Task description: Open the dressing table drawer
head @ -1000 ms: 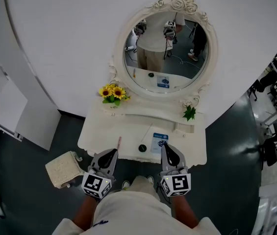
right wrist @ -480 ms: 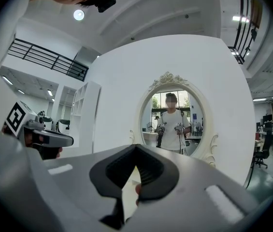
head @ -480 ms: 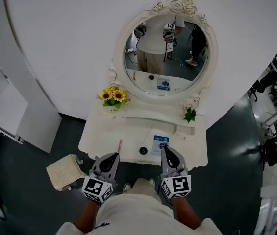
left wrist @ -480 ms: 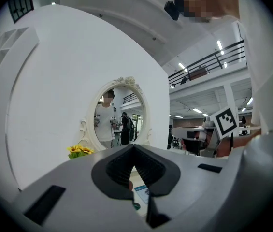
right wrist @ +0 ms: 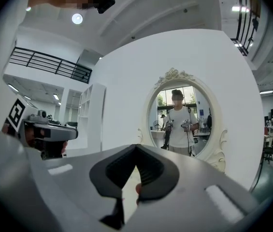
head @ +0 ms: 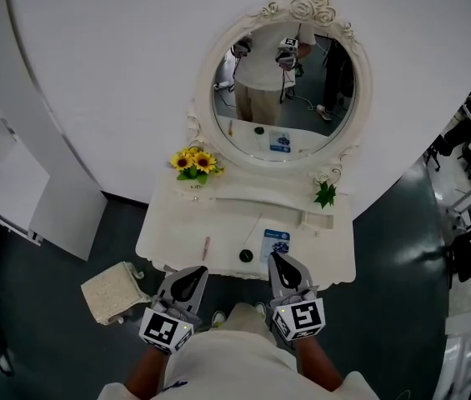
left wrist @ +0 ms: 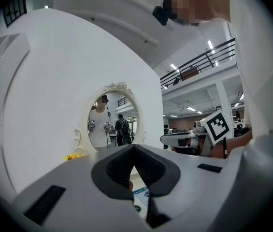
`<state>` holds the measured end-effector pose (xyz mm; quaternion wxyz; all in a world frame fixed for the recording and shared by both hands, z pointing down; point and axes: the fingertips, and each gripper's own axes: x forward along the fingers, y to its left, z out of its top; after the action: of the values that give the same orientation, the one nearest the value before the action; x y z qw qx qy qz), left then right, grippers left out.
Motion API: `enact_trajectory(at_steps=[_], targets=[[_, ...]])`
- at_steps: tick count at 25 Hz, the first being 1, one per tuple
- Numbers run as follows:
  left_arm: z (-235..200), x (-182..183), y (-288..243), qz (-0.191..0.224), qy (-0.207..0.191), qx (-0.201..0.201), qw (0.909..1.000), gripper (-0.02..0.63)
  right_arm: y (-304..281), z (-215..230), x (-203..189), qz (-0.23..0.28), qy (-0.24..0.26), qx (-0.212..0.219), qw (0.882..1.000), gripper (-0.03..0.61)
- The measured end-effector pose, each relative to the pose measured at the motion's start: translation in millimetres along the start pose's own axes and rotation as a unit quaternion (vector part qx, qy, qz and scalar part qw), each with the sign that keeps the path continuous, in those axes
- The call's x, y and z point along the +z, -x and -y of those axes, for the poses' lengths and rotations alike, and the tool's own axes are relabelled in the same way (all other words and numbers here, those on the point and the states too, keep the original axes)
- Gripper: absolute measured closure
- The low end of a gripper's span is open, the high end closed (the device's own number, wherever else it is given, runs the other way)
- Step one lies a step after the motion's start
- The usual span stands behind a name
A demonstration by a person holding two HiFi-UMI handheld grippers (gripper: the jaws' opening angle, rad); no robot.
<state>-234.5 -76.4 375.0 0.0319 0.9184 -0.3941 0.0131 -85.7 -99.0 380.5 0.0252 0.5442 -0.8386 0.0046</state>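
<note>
The white dressing table (head: 218, 223) stands against the wall under an oval mirror (head: 283, 98). Its drawer is hidden below the tabletop in the head view and does not show in the gripper views. My left gripper (head: 192, 273) hangs just off the table's front edge at the left, jaws shut and empty. My right gripper (head: 278, 260) is level with it at the right, its tip over the front edge, also shut on nothing. In the left gripper view the left gripper (left wrist: 134, 147) points at the mirror (left wrist: 111, 115). The right gripper (right wrist: 136, 147) does the same.
On the tabletop lie a pink pen (head: 206, 247), a black round object (head: 246, 256) and a blue card (head: 275, 244); sunflowers (head: 193, 162) and a green sprig (head: 325, 194) stand at the back. A cream stool (head: 114, 290) sits on the floor left. White shelving (head: 2, 165) stands further left.
In the head view the left gripper has shifted slightly back from the table edge, so the pink pen now lies clear of its tip. The right gripper has hardly moved.
</note>
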Motion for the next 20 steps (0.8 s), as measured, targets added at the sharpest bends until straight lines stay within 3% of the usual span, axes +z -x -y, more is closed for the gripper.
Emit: enact_trajectory(at_steps=[5, 12, 16, 20], targets=[[-7, 6, 0, 0.006, -0.004, 0.005, 1.0000, 0.606, -1, -19, 0, 0.001, 0.014, 0.028, 1.000, 0.568], [-1, 13, 5, 0.016, -0.006, -0.008, 0.9998, 0.606, 3, -14, 3, -0.004, 0.020, 0.028, 0.999, 0.568], [-26, -9, 13, -0.005, 0.021, 0.044, 0.9988, 0.606, 6, -14, -2, -0.004, 0.009, 0.027, 1.000, 0.568], [-28, -17, 17, -0.016, 0.027, 0.049, 0.9983, 0.606, 5, -15, -3, -0.008, 0.010, 0.031, 0.999, 0.568]])
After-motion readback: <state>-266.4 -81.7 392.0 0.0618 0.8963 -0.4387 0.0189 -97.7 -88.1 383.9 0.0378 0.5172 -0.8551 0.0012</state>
